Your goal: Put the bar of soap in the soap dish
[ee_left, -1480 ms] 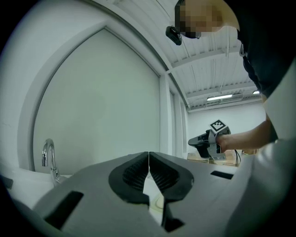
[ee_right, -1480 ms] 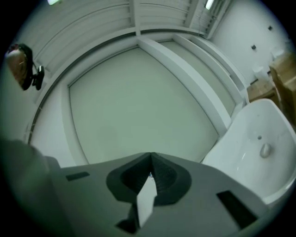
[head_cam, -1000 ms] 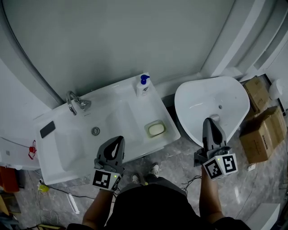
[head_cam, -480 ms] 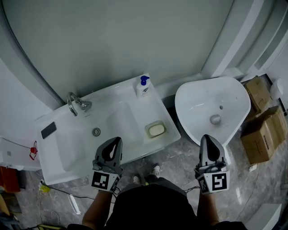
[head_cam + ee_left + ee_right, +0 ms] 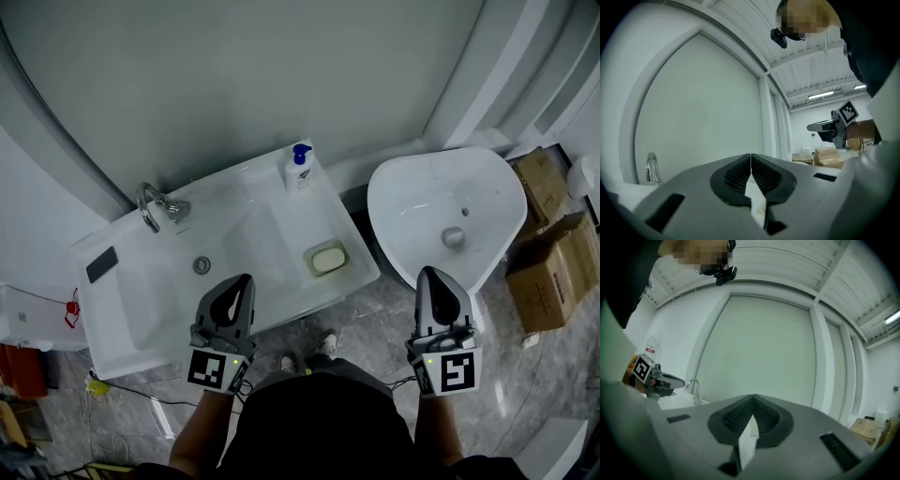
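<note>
Soap bar [image 5: 328, 257]: pale, lying flat inside the soap dish [image 5: 310, 264] at the right front corner of the white sink counter [image 5: 122, 319].

Left gripper [image 5: 246, 280]: jaws together, nothing between them. It is held level over the counter's front edge. The soap lies ahead of its tip and to the right, apart from it.

Right gripper [image 5: 434, 273]: jaws together, empty. It is held before a separate white basin [image 5: 412, 202]. The soap lies to its left, farther from it than from the left gripper.

Also present: faucet [image 5: 150, 208] and pump bottle [image 5: 298, 169] at the counter's rear, cardboard boxes [image 5: 548, 281] at far right.
</note>
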Demonstrator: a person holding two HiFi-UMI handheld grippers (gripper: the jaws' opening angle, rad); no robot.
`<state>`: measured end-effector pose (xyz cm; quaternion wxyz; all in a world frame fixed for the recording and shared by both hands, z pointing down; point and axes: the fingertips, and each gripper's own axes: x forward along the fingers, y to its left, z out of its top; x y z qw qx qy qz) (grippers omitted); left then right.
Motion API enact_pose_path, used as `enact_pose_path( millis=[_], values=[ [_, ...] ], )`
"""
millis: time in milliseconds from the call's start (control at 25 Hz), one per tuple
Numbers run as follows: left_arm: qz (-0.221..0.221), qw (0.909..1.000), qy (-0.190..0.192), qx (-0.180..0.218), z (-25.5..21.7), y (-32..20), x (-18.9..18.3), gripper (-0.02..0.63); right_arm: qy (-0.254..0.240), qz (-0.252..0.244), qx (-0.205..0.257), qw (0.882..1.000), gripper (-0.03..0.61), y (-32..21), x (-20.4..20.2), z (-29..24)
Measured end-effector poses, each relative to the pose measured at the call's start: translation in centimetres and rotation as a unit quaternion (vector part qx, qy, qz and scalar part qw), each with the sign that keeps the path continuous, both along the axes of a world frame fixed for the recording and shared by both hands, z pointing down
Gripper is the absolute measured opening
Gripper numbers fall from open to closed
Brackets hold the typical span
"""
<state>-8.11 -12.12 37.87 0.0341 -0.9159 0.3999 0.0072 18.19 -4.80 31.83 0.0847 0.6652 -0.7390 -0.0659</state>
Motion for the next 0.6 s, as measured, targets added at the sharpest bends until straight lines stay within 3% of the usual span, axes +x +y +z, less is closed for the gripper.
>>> enact_pose_path(
  millis=[600],
  values=[
    [0.0,1.0,-0.006,-0.005,0.19,-0.36,0.58,0.021,0.011,-0.011,-0.003,1.0,0.014,-0.62,-0.14,0.0]
  ],
)
